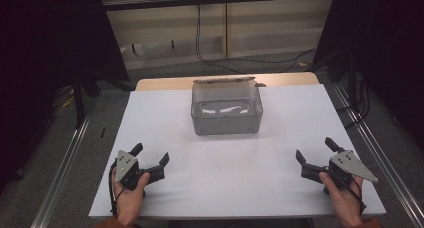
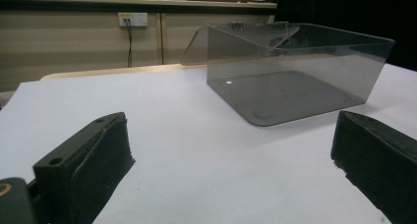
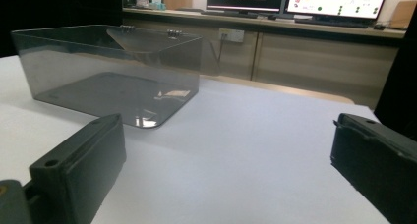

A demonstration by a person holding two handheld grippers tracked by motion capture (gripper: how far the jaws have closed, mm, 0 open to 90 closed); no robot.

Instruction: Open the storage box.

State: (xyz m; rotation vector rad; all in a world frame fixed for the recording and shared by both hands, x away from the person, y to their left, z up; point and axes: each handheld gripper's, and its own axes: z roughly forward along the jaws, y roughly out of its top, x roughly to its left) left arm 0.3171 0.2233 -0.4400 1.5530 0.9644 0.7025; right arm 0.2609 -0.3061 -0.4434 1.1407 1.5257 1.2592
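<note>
High view: left gripper (image 1: 151, 156) and right gripper (image 1: 315, 150) rest low, jaws spread, empty.

We see a box (image 1: 227, 119) of smoky, see-through plastic, smooth and glossy, catching bright glints on its walls. The table (image 1: 240, 168) under it has a flat white top, matt and even, with a pale wood edge at the far side. Our left gripper (image 1: 150, 158) and right gripper (image 1: 314, 149) have matt black plastic jaws, each topped by a dull grey metal plate.
</note>
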